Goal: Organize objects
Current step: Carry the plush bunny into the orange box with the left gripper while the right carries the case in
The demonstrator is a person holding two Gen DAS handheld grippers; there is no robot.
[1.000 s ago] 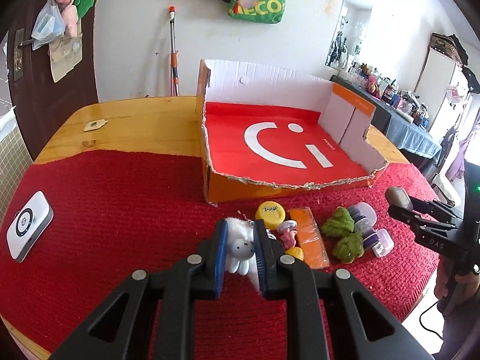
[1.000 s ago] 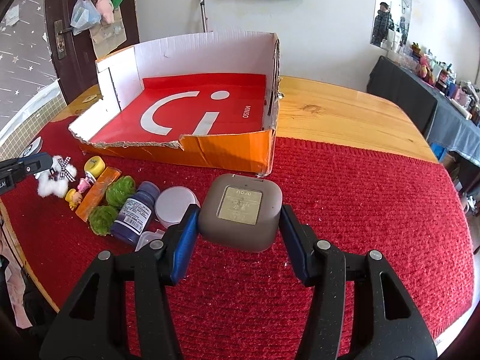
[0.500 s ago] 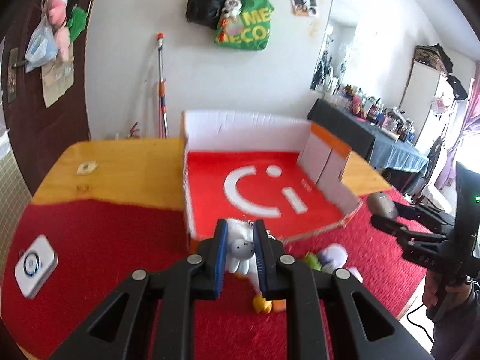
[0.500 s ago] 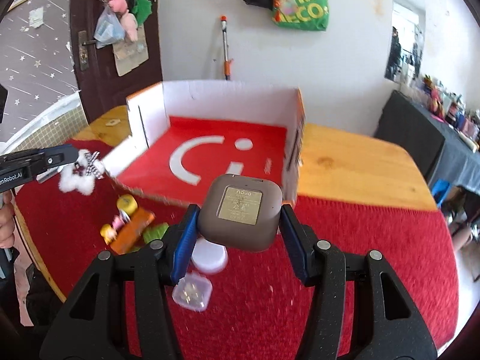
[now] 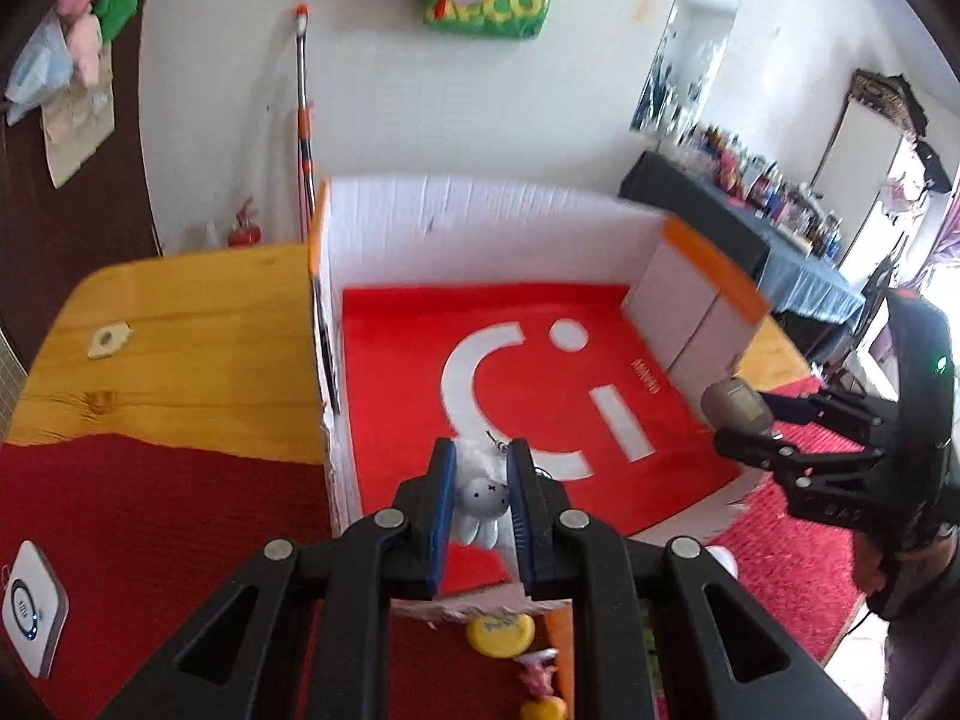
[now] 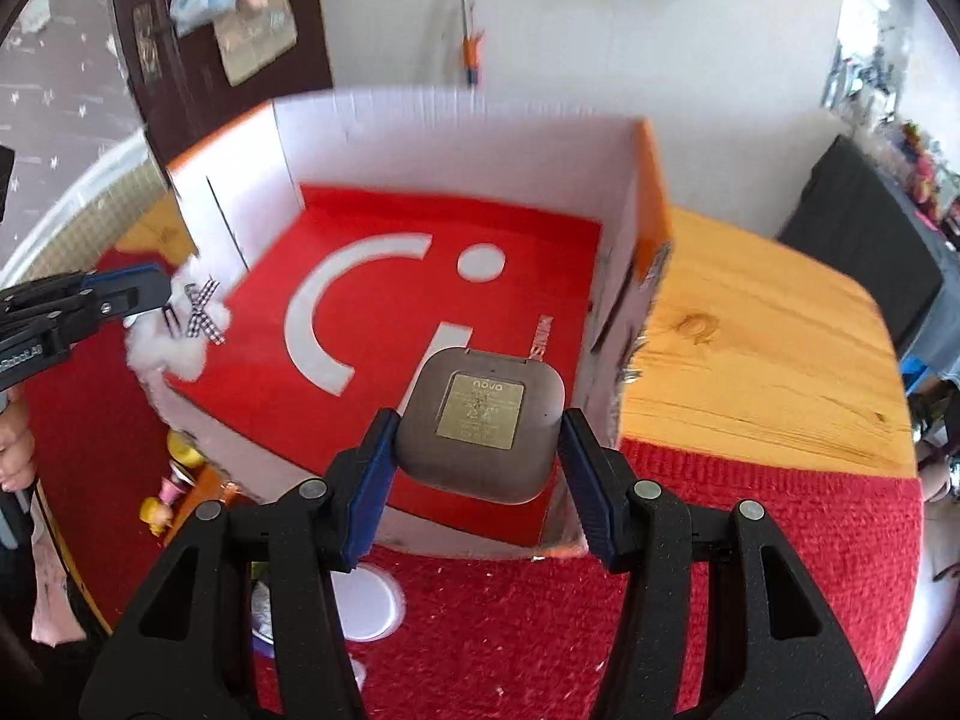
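Observation:
My left gripper [image 5: 478, 468] is shut on a small white plush rabbit [image 5: 480, 501] and hangs over the front left part of the cardboard box [image 5: 480, 222]. From the right wrist view the same plush rabbit [image 6: 180, 330] shows at the box's left edge. My right gripper [image 6: 477, 429] is shut on a rounded brown case [image 6: 483, 426] with a gold label, above the front right corner of the box [image 6: 456, 138]. The box has a red floor with a white smiley and nothing lies in it. In the left wrist view the brown case [image 5: 735, 405] hangs at the box's right wall.
Loose items lie on the red cloth before the box: a yellow disc [image 5: 501, 630], small figurines [image 6: 162, 498], a white lid [image 6: 366, 603]. A white device [image 5: 30, 621] sits far left. Bare wooden table [image 6: 762, 354] flanks the box. A person's hand [image 6: 15, 450] shows at left.
Both grippers rose off the cloth and moved forward over the box, each still holding its object. The loose items now lie below and behind the fingertips.

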